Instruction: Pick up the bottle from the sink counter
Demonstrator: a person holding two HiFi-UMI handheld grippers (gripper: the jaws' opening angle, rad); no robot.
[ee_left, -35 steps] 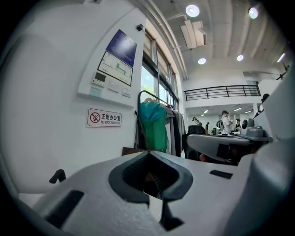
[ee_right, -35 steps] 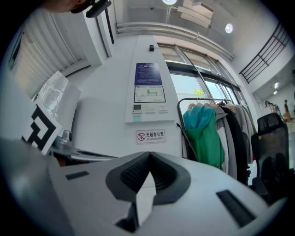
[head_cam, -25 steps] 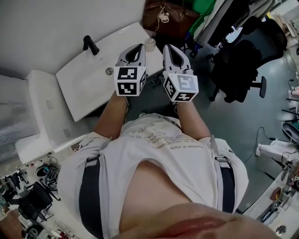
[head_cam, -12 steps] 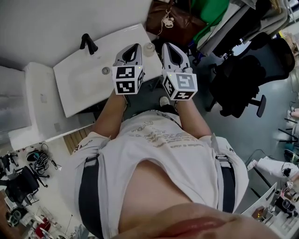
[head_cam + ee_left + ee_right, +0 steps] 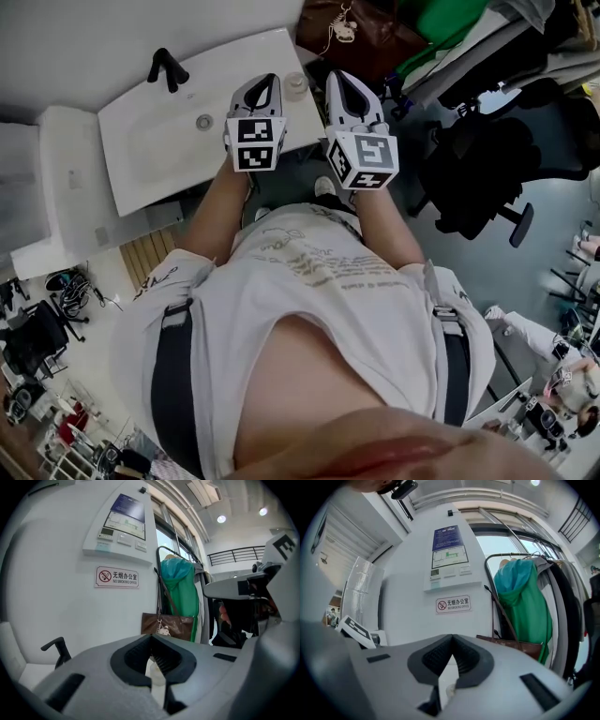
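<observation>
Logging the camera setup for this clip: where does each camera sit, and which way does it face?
Head view: on the head, looking down at sink counter and bottle; chest, forearms, left gripper, right gripper show.
Left gripper view: rides that gripper, faces the wall past shut jaws; right gripper at right.
Right gripper view: likewise, jaws shut; left gripper's cube at left.
Both gripper views share the sign and green coat.

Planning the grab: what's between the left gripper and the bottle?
Nothing; in the head view only bare counter separates the left gripper and the bottle.
</observation>
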